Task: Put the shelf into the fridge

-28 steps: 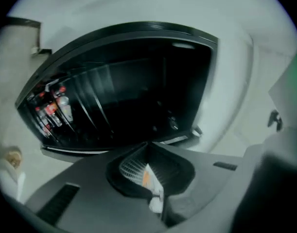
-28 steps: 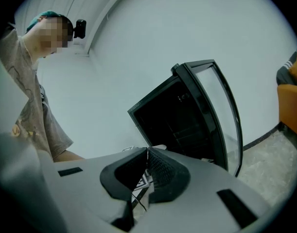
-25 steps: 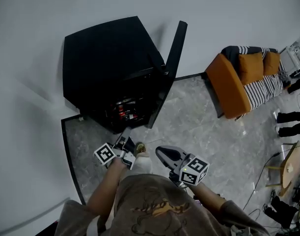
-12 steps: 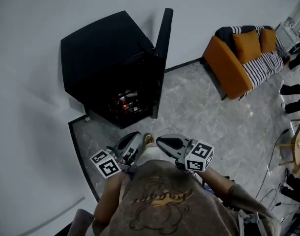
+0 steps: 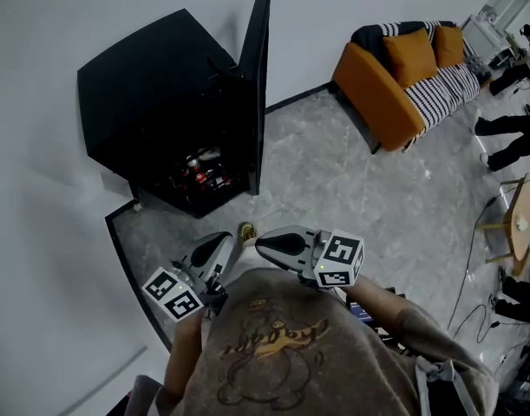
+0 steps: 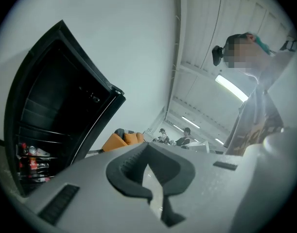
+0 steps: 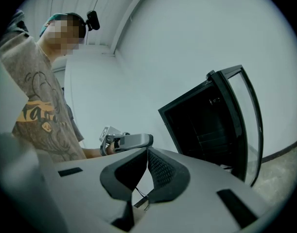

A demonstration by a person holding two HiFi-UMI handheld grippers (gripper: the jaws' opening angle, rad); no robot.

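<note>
Two claws held level, left gripper (image 6: 148, 148) jaws were together on nothing, right gripper (image 7: 148, 152) likewise closed and empty, black fridge (image 5: 152, 102) stood well ahead by wall (image 5: 91, 7), door (image 5: 254, 85) open, shelves (image 6: 39, 130) sat inside.

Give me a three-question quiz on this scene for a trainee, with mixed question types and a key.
1. True or false: the fridge door stands open.
2. Pick one: the left gripper is A) open, B) shut and empty, C) shut on something.
3. Fill in: the drinks sit in the fridge's ___ part (top or bottom).

Key: 1 true; 2 B; 3 bottom.
</note>
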